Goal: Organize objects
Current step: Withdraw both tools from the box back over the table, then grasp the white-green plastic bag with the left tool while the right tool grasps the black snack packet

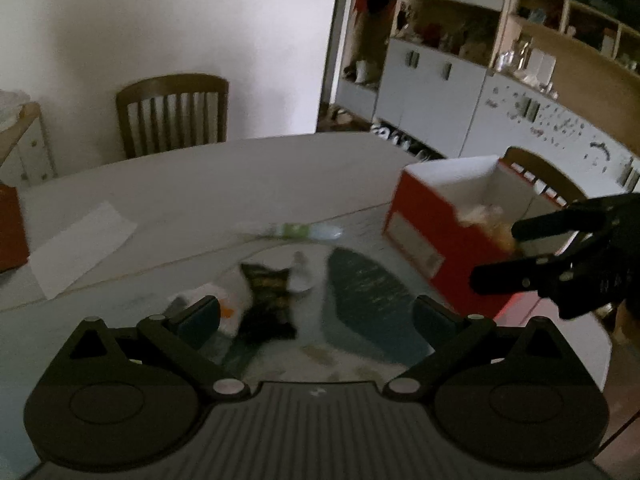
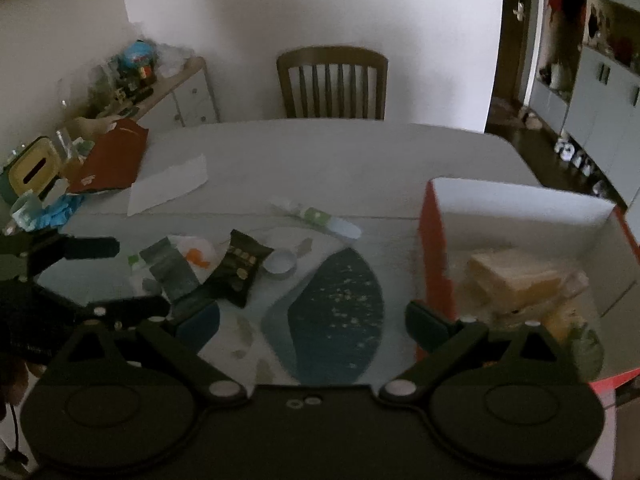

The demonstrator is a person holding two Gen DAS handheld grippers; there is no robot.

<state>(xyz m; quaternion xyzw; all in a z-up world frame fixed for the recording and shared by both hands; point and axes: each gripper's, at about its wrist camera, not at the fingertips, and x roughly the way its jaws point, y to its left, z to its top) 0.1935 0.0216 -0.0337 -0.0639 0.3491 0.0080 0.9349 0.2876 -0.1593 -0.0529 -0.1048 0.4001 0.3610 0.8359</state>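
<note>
The red box (image 2: 434,248) stood open-topped on the tabletop (image 2: 320,152), likely as the collecting bin, pale packets already inside. Left of the box lay a dark packet (image 2: 240,266), a small white cup (image 2: 280,263) and a tube (image 2: 316,216). Both the left claw (image 1: 316,312) and right claw (image 2: 312,318) gaped wide, holding nothing. Blur and dimness hid labels; the box's near corner was cut off.

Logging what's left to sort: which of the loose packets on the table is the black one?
The black packet with gold print, lying between the white-and-orange packet and the small white lid.
</note>
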